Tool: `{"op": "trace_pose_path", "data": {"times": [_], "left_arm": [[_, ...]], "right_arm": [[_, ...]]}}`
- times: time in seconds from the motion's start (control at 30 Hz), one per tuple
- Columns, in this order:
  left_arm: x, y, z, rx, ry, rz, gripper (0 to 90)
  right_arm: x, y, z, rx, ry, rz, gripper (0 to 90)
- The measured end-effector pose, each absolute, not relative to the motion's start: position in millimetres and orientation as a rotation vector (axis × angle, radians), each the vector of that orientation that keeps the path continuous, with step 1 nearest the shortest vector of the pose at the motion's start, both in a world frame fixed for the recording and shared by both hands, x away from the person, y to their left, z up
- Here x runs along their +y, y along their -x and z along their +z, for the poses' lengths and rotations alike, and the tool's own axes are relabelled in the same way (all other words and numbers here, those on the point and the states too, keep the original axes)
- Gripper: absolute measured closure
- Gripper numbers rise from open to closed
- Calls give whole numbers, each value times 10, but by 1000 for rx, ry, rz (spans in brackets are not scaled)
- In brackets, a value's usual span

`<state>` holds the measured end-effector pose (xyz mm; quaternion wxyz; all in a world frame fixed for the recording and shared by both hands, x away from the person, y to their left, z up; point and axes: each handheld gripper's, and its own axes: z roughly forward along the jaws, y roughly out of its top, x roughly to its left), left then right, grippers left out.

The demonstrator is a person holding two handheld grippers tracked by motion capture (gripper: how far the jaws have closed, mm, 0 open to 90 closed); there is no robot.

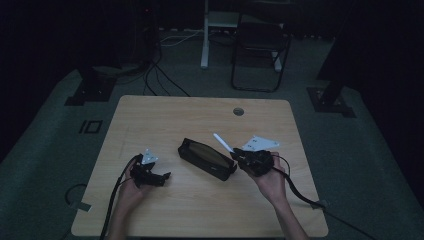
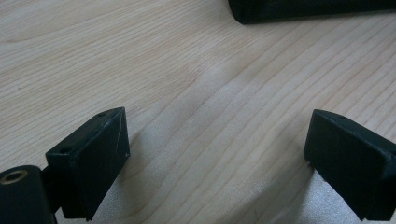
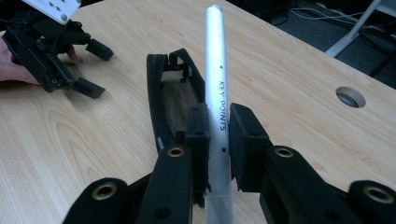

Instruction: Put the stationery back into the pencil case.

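A white pen (image 3: 217, 84) is clamped between the jaws of the right gripper (image 3: 218, 135), which are closed tight on its lower half; the words KEY POINTS are printed along its barrel. In the high view the pen (image 1: 223, 142) is seen slanting up and away from the right gripper (image 1: 239, 154), its free end raised above the table (image 1: 165, 115). Just beside that gripper, a black case (image 1: 206, 158) is laid at an angle on the middle of the table, with its zipped top open. In the right gripper view the case (image 3: 163, 100) is seen directly behind the held pen, its opening turned upward and its inside dark. The left gripper (image 1: 161, 176) is held low over the table at the person's left, near the case but apart from it. Its jaws are spread wide, and nothing is held between them; bare wood (image 2: 187, 93) is seen in the gap in the left gripper view, with an edge of the case (image 2: 299, 9) at the top.
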<state>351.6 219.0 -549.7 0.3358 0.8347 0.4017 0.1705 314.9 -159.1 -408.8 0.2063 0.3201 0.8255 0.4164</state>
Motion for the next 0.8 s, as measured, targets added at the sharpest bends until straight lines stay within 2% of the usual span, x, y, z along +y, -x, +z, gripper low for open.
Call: {"op": "trace_pose_path", "data": {"times": [0.8], "left_arm": [[2191,-3516,-5496,1047,-2178,444,71]], "right_arm": [[-1446,-3300,-4103,2322,-898,1172,790]]}}
